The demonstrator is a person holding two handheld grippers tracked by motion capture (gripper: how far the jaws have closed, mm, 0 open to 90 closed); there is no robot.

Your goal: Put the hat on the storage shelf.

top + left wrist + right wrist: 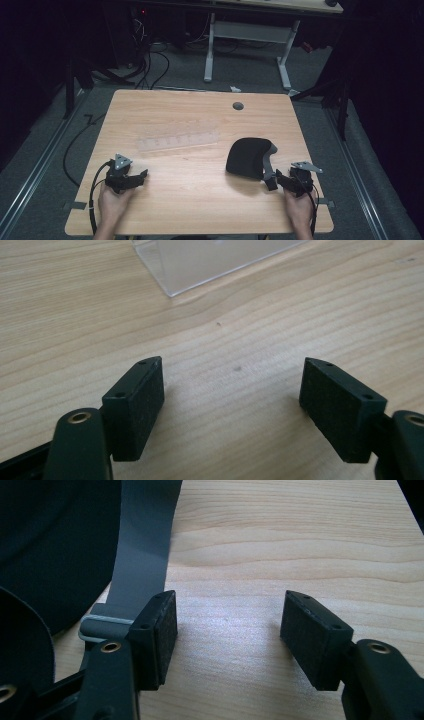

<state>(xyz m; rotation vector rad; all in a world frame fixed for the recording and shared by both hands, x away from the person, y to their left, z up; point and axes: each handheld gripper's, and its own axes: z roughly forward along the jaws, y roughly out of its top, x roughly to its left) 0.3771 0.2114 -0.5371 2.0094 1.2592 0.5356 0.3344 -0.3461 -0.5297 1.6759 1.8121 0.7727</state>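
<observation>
While both hands rest near the tabletop's (200, 200) near edge, a black fabric cap-like object (248, 158) lies toward the right edge, rounded and matte, with a grey strap (142, 545) running down its right side to a grey buckle. A clear plastic tray (178, 141), long and shallow, lies flat left of centre, well apart from the black object. The left gripper (232, 407) sits near the left near corner with its jaws spread wide over bare wood, holding nothing. The right gripper (227, 637) sits near the right edge, jaws likewise apart and empty, its left jaw just beside the grey strap.
</observation>
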